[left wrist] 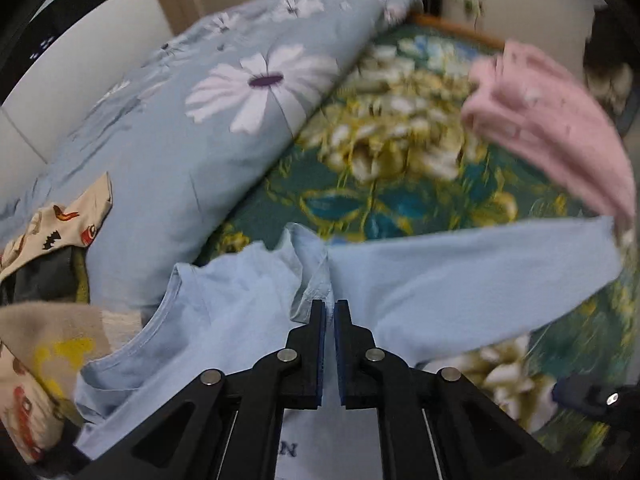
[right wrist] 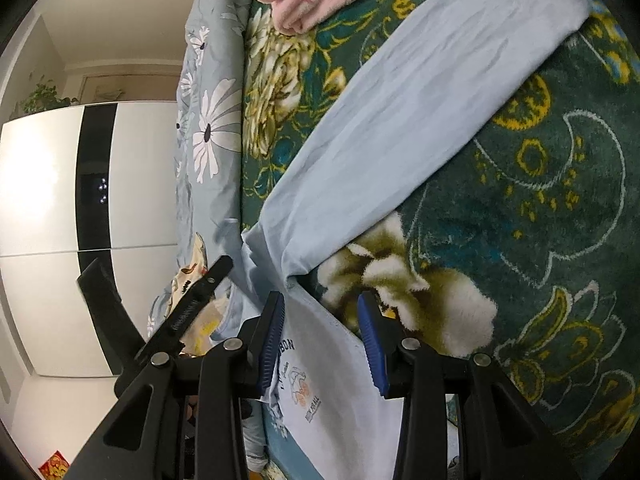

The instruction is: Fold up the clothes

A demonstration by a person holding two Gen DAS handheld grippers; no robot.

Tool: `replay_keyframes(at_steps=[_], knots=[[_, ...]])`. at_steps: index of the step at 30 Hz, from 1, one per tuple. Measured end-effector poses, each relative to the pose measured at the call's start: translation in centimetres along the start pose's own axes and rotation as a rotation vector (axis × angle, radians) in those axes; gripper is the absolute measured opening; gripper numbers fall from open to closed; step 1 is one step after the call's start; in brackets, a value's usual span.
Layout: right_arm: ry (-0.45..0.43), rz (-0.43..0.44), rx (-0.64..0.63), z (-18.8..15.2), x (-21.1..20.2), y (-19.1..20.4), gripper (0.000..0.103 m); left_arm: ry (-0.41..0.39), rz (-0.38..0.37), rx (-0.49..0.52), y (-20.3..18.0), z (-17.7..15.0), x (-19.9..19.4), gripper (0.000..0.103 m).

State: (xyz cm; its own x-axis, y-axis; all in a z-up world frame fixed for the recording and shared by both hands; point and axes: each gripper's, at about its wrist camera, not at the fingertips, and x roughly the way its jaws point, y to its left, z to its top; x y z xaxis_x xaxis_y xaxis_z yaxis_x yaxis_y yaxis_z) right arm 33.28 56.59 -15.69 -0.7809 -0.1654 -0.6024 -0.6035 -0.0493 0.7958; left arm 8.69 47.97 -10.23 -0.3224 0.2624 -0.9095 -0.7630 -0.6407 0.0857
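A light blue long-sleeved shirt (left wrist: 240,320) lies on a green floral blanket (left wrist: 400,184). My left gripper (left wrist: 329,308) is shut on a bunched fold of the shirt near the shoulder seam. One sleeve (left wrist: 472,280) stretches out to the right. In the right wrist view the same shirt (right wrist: 400,120) runs diagonally, its printed white front (right wrist: 320,380) between my fingers. My right gripper (right wrist: 324,304) is open over the shirt's edge, gripping nothing.
A blue daisy-print duvet (left wrist: 200,120) is heaped at the left. A pink fluffy garment (left wrist: 552,120) lies folded at the right. Patterned clothes (left wrist: 48,232) are piled at the left edge. A white and black wardrobe (right wrist: 60,200) stands beyond the bed.
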Motion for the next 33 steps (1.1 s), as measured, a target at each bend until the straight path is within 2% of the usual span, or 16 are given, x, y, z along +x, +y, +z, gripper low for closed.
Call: replay_keyframes(at_steps=[1,4,5,7,8,11,14,17,19,22,25,31,32,33], knots=[[0.002,-0.006,-0.002,0.0,0.0,0.0,0.039,0.016,-0.012,-0.013,0.3,-0.1,0.2,0.007],[0.000,-0.007,-0.002,0.0,0.0,0.0,0.039,0.031,-0.102,-0.148,3.2,-1.8,-0.8,0.011],[-0.003,-0.003,0.001,0.0,0.0,-0.1,0.039,0.036,-0.132,-0.193,4.2,-2.3,-1.1,0.016],[-0.010,0.014,0.016,0.0,-0.2,-0.3,0.040,0.005,-0.148,-0.281,7.0,-5.0,-2.8,0.028],[-0.013,0.022,0.026,0.1,-0.3,-0.4,0.040,-0.006,-0.135,-0.310,8.4,-6.4,-3.4,0.034],[-0.033,0.045,0.044,0.1,-0.7,-0.6,0.040,0.020,-0.009,-0.408,13.6,-12.1,-3.9,0.035],[-0.062,0.036,0.021,0.6,-1.9,-0.3,0.040,0.080,0.061,-0.501,17.1,-15.5,-3.1,0.035],[-0.171,-0.077,-0.029,2.4,-5.3,-1.4,0.040,0.140,0.131,-0.594,20.6,-19.0,-2.2,0.035],[-0.236,-0.151,0.045,4.2,-7.7,-4.0,0.040,0.181,0.177,-0.655,22.9,-21.3,-1.7,0.035],[-0.324,-0.228,0.171,6.4,-10.7,-8.0,0.040,0.191,0.185,-0.701,23.8,-22.7,-2.0,0.035],[-0.355,-0.233,0.221,8.0,-11.7,-9.9,0.040,0.178,0.170,-0.718,23.9,-23.0,-3.1,0.035],[-0.357,-0.222,0.230,10.4,-10.5,-9.9,0.039,0.154,0.141,-0.753,23.9,-23.7,-5.2,0.035],[-0.354,-0.226,0.220,10.7,-10.3,-9.6,0.030,0.150,0.136,-0.759,23.9,-23.8,-5.6,0.035],[-0.344,-0.232,0.212,11.0,-10.0,-9.3,0.014,0.146,0.131,-0.764,23.9,-23.9,-5.9,0.035]])
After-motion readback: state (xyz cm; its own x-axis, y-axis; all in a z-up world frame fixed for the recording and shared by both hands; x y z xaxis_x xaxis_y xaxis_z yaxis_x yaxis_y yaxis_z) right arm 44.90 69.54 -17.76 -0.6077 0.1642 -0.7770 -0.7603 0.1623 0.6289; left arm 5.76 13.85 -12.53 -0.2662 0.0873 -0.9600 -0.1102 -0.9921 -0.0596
